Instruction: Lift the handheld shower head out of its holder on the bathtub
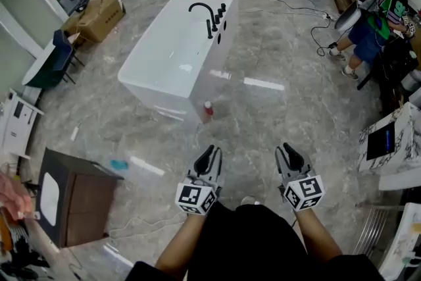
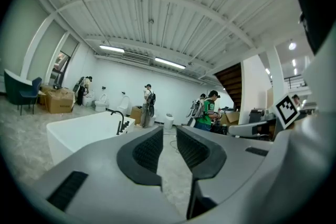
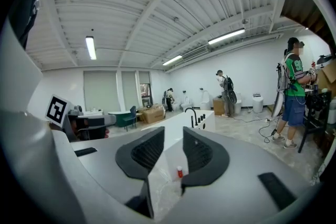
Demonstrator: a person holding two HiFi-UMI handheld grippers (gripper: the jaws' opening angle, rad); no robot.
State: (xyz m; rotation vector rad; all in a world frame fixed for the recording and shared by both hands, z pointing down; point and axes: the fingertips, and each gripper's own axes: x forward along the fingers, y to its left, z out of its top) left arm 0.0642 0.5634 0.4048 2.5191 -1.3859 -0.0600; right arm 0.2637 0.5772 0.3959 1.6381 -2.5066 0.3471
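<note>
"Where do we stand?"
"Well back on the floor, left gripper and right gripper held out, jaws slightly parted, gripping nothing."
"And the shower head?"
"On the far right rim of the bathtub."

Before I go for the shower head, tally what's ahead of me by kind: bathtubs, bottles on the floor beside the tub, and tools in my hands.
Bathtub: 1
Small bottle: 1
Tools: 2, left tool and right tool
Total: 4
</note>
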